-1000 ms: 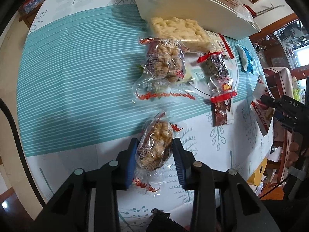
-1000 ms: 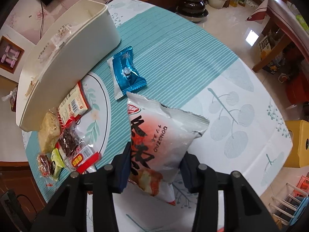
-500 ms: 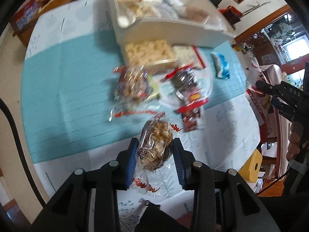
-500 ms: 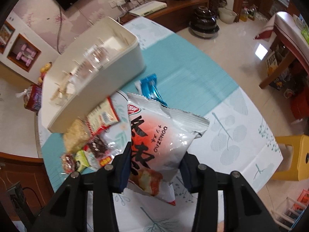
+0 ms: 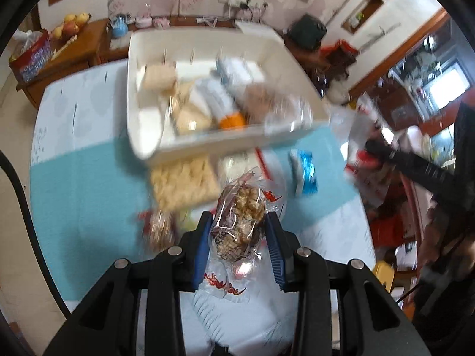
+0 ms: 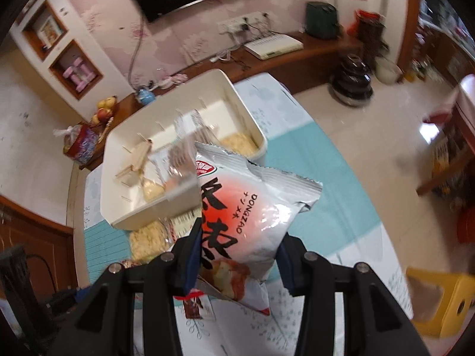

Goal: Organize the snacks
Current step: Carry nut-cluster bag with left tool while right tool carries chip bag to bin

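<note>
My left gripper (image 5: 237,231) is shut on a clear-wrapped nut brittle snack (image 5: 239,216) and holds it above the table, in front of the white bin (image 5: 225,142), which holds several snacks. My right gripper (image 6: 239,247) is shut on a silver and red snack bag (image 6: 249,207), held above the table near the same bin (image 6: 148,213). The right gripper with its bag also shows at the right of the left wrist view (image 5: 415,172).
On the teal striped tablecloth (image 5: 83,201) lie a pale cracker pack (image 5: 181,184), a blue wrapped candy (image 5: 305,172) and a small red-trimmed packet (image 5: 160,228). A yellow stool (image 6: 439,302) stands on the floor at the right. A wooden sideboard (image 6: 297,56) runs along the wall.
Both grippers have lifted with their snacks and tilted up, so the bin's inside now shows. The bin appears closer and more central in both views.
</note>
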